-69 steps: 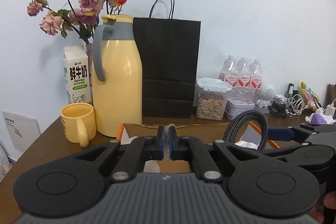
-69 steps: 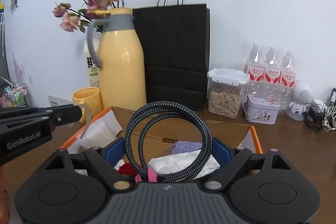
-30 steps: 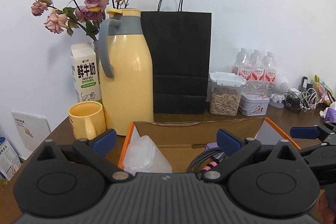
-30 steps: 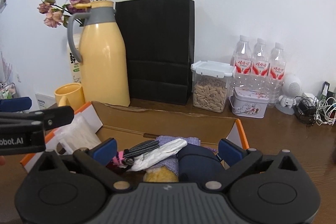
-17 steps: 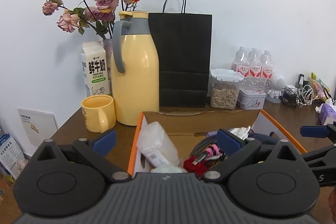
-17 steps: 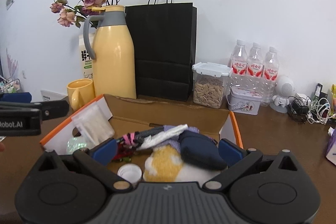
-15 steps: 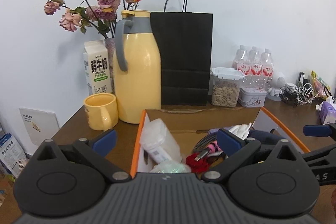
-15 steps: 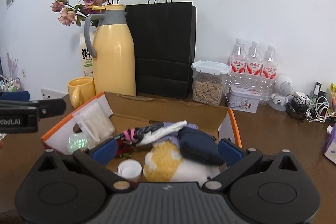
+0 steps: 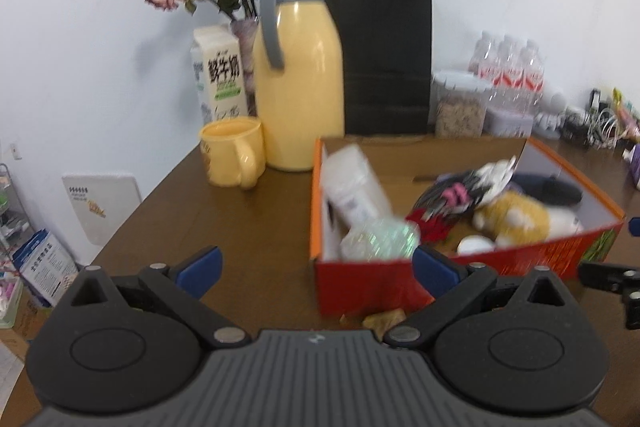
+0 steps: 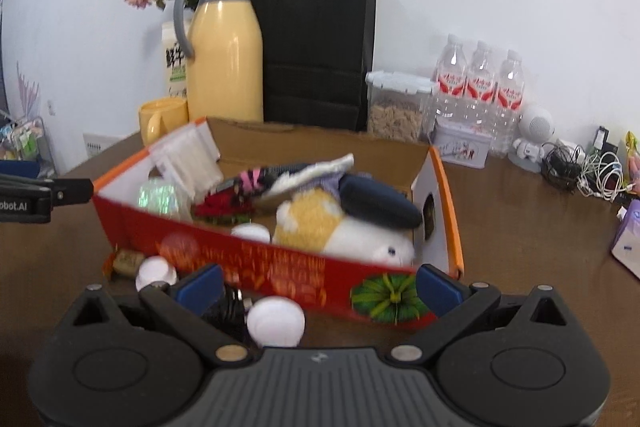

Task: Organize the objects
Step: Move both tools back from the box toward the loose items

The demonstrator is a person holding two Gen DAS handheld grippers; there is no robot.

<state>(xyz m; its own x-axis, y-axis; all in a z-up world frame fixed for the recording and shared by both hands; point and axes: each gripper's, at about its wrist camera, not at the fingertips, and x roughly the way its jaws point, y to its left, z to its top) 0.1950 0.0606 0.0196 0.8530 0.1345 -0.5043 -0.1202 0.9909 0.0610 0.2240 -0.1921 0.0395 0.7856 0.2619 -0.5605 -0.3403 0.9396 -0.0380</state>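
A red and orange cardboard box (image 9: 360, 283) (image 10: 280, 271) stands on the brown table. In it lie a yellow-white plush toy (image 10: 316, 219), a dark blue case (image 10: 376, 203), a braided cable with a pink tie (image 10: 256, 181), a white plastic pack (image 9: 352, 183) and a shiny ball (image 10: 158, 199). In front of the box, two white round pieces (image 10: 276, 319) and a small brown wrapped item (image 10: 128, 259) rest on the table. My left gripper (image 9: 316, 267) is open, short of the box's left front corner. My right gripper (image 10: 319, 290) is open and empty before the box's front wall.
Behind the box stand a yellow jug (image 9: 298, 75), a yellow mug (image 9: 234, 157), a milk carton (image 9: 222, 81), dried flowers, a black paper bag (image 9: 386, 51), a seed jar (image 10: 396, 107), water bottles (image 10: 478, 83) and a tin. Tangled cables (image 10: 592, 175) lie at the far right.
Both grippers have drawn back from over the box, so its front wall and the table before it now show. Earlier the right gripper let the cable drop in and the left opened.
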